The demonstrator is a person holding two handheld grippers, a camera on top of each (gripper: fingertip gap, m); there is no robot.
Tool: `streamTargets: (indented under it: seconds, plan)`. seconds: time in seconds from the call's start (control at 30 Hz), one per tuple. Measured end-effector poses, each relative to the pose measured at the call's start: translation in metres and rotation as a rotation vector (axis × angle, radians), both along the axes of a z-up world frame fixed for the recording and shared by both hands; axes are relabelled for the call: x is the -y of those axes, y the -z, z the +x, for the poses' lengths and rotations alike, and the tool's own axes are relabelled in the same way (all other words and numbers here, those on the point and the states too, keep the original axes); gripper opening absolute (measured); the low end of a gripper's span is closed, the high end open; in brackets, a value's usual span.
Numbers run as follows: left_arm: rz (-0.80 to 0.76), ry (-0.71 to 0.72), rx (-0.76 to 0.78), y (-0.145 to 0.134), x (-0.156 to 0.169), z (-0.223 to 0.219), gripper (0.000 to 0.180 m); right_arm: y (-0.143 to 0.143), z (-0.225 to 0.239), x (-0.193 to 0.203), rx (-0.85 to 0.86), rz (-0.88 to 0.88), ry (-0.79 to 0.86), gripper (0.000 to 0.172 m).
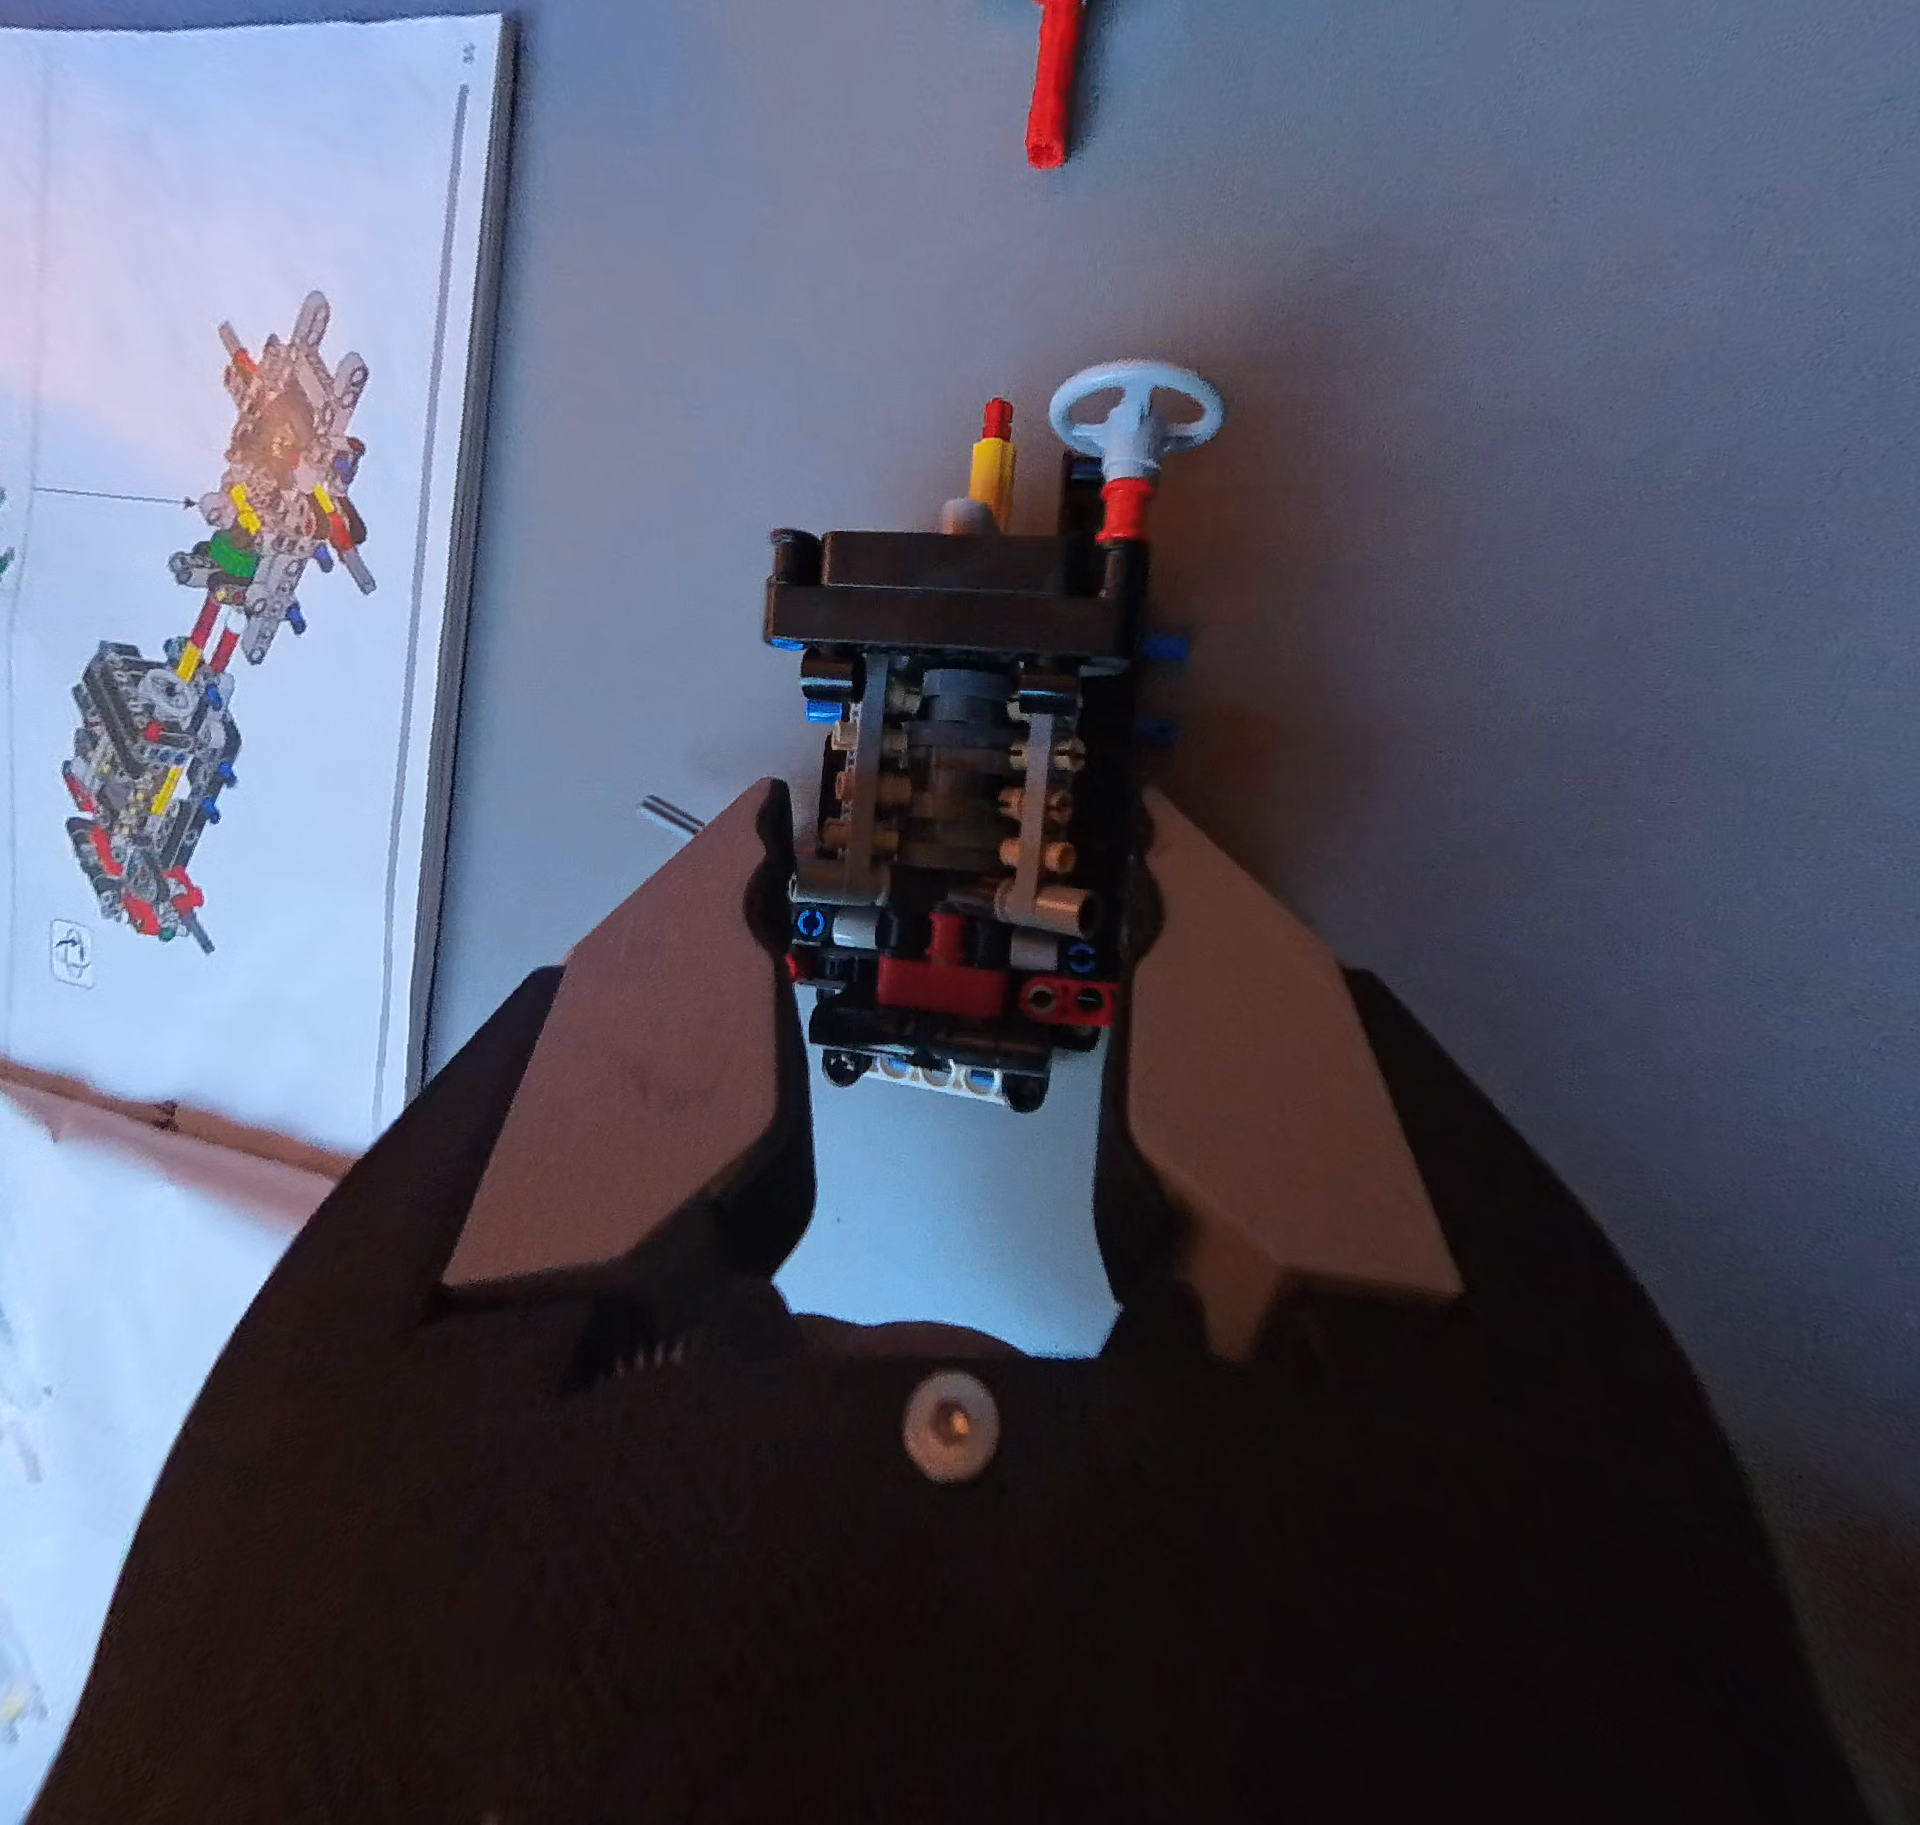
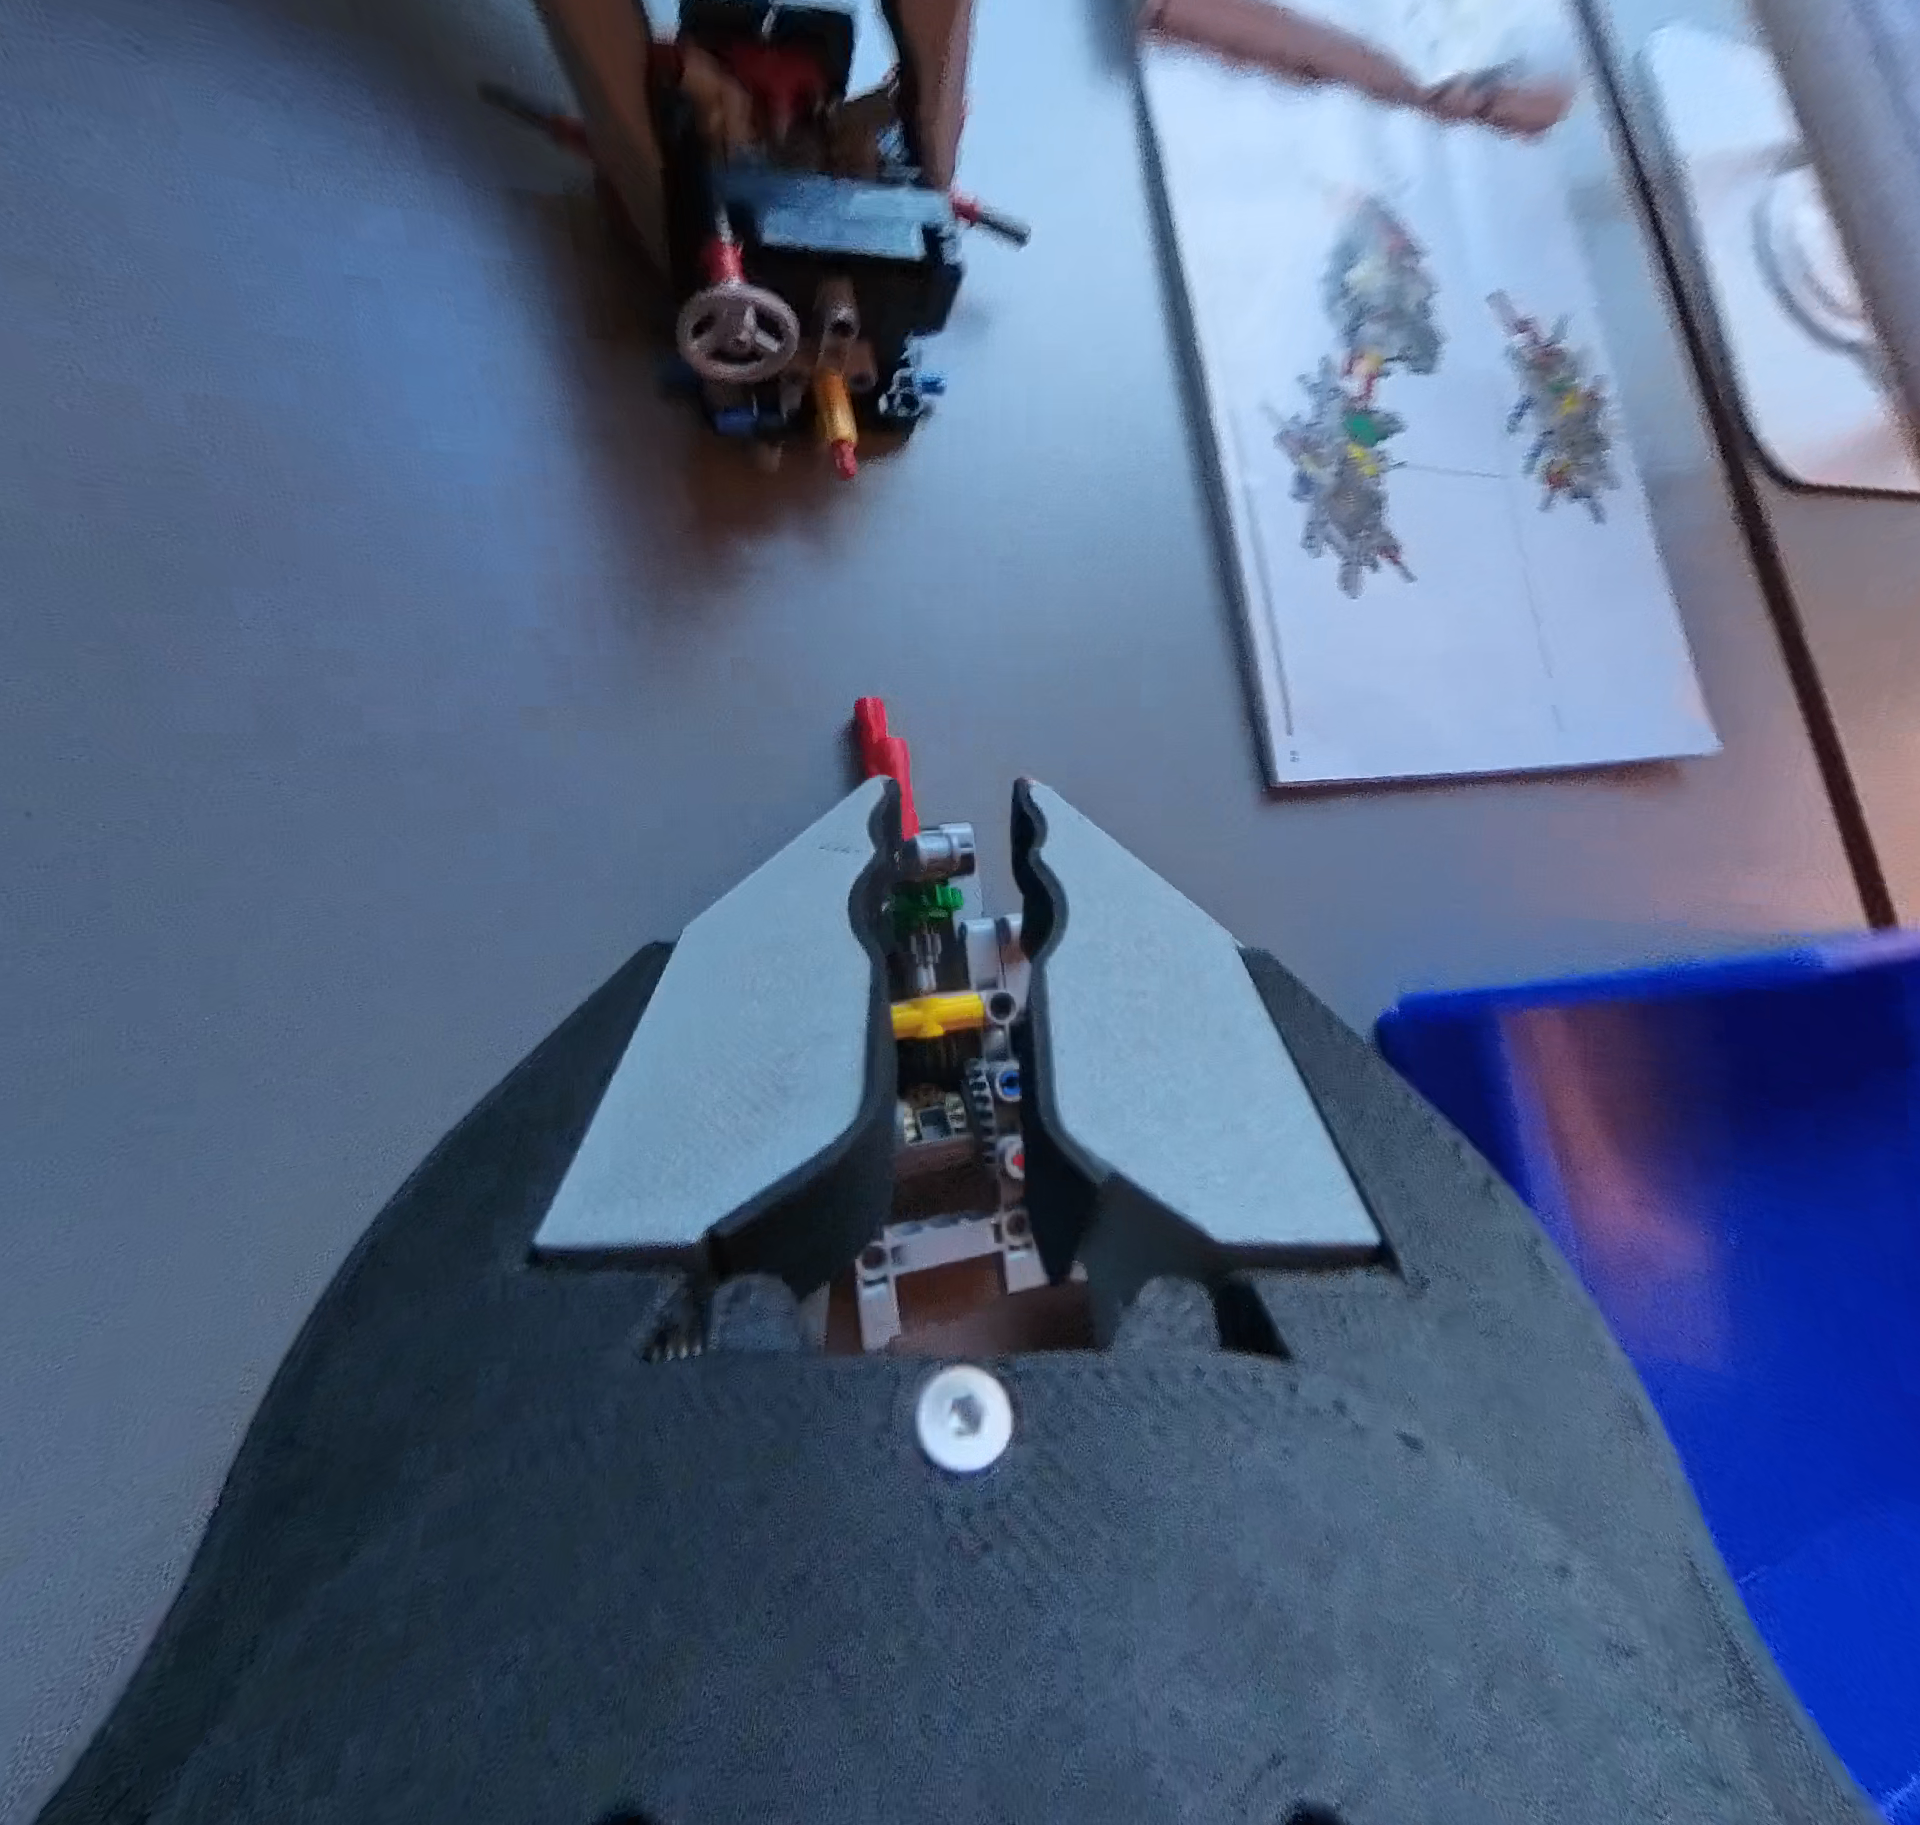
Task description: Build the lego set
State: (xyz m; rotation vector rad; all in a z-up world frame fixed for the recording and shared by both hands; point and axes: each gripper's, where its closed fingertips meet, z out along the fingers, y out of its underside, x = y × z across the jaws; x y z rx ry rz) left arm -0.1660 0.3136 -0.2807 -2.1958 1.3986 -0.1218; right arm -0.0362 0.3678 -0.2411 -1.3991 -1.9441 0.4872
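Note:
My left gripper (image 1: 961, 793) is shut on a black brick-built block (image 1: 951, 736), with a pad pressed on each side. The block carries a white steering wheel (image 1: 1136, 409) and a yellow and red pin (image 1: 992, 461) at its far end, and rests on the grey table (image 1: 1455, 425). In the right wrist view the block (image 2: 821, 248) sits between the left gripper's fingers (image 2: 603, 61). My right gripper (image 2: 954, 788) is shut on a small grey brick assembly (image 2: 940, 1027) with a green gear, a yellow part and a red axle (image 2: 883, 747) sticking out ahead. The red axle also shows in the left wrist view (image 1: 1055, 61).
An open instruction booklet (image 1: 239, 528) lies left of the block; it also shows in the right wrist view (image 2: 1455, 425). A blue bin (image 2: 1662, 1256) stands close on my right gripper's right. A thin grey axle (image 1: 665, 814) lies by my left finger. A white tray (image 2: 1766, 321) lies beyond the booklet. There is about 15 centimetres between the tips of the two grippers.

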Motion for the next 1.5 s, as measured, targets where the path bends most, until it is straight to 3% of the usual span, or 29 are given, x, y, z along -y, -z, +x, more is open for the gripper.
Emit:
streamTargets:
  seconds: [0.27,0.5,0.73,1.23,1.5]
  plan:
    - [0.051,0.000,0.120,0.001,-0.003,0.002,0.065,0.032,-0.015,0.010,0.248,0.055,-0.134,0.017]
    - [0.080,-0.033,0.215,0.000,0.001,0.003,0.068,0.025,-0.016,0.010,0.279,-0.030,-0.118,0.015]
    - [-0.002,-0.083,0.465,-0.009,-0.001,0.000,0.063,0.036,-0.033,0.013,0.346,-0.146,-0.132,0.009]
    - [0.012,-0.096,0.444,-0.007,0.000,-0.001,0.064,0.048,-0.022,0.010,0.537,-0.146,-0.135,0.003]
    - [0.009,-0.109,0.432,-0.007,0.002,-0.001,0.064,0.039,-0.025,0.011,0.388,0.060,-0.100,0.002]
